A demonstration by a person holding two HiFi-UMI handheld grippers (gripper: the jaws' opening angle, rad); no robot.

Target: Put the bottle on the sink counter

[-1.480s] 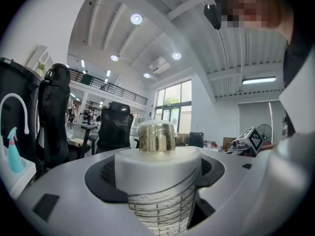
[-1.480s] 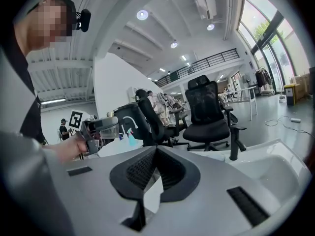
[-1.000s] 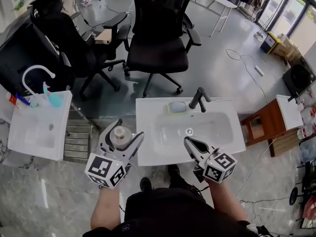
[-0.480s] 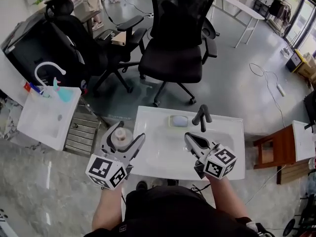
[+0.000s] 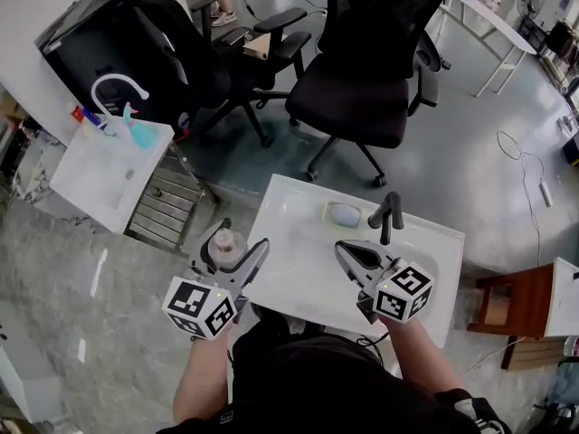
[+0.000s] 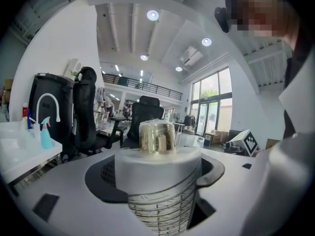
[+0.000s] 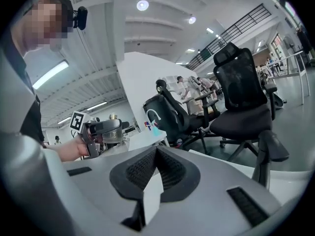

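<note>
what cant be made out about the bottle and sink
Bottle: base hidden by the left gripper's jaws, left gripper view; label print too small.
Sink: much of the basin behind the right gripper, head view.
Oval item by the faucet: too small to identify, head view.

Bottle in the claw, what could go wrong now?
1. The bottle, held in the left gripper, looks to hang past the left edge of the sink counter, over the floor. Let go here and it would likely fall.
2. The flat rim beside the basin looks narrow, so the bottle might tip in or off when set down.
</note>
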